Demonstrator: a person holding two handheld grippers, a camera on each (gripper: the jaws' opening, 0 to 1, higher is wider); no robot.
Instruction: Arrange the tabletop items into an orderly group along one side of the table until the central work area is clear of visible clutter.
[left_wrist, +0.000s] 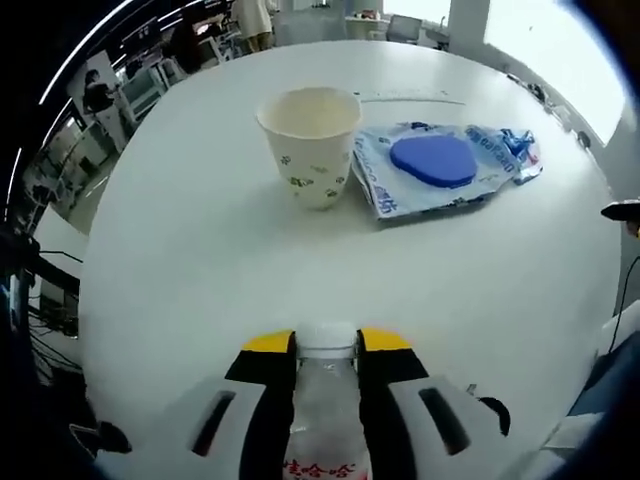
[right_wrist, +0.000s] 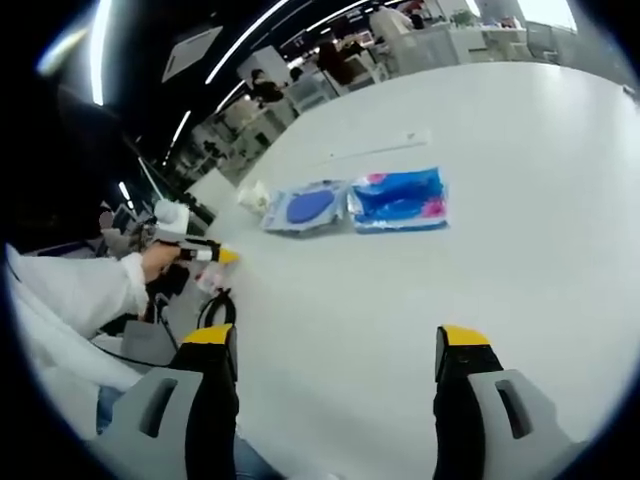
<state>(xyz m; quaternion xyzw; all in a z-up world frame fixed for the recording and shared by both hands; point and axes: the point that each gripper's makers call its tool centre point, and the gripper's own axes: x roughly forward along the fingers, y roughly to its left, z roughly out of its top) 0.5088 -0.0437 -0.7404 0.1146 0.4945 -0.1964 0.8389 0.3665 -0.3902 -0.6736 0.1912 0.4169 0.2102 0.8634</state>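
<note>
My left gripper (left_wrist: 327, 345) is shut on a clear plastic bottle (left_wrist: 326, 375) with a white cap and red lettering, held low over the near part of the white table (left_wrist: 200, 250). Ahead of it stands a paper cup (left_wrist: 310, 145) with small prints. Touching the cup's right side lies a blue packet with a round blue pad (left_wrist: 445, 162). My right gripper (right_wrist: 336, 340) is open over the table with nothing between its fingers. Beyond it lie the pad packet (right_wrist: 305, 207) and a blue and pink packet (right_wrist: 400, 198) side by side. The left gripper (right_wrist: 222, 257) appears at the table's left edge.
A thin white strip (right_wrist: 380, 150) lies on the table behind the packets. A person's hand and white sleeve (right_wrist: 80, 290) hold the left gripper. Desks, chairs and equipment stand beyond the table's far edge (left_wrist: 160, 70).
</note>
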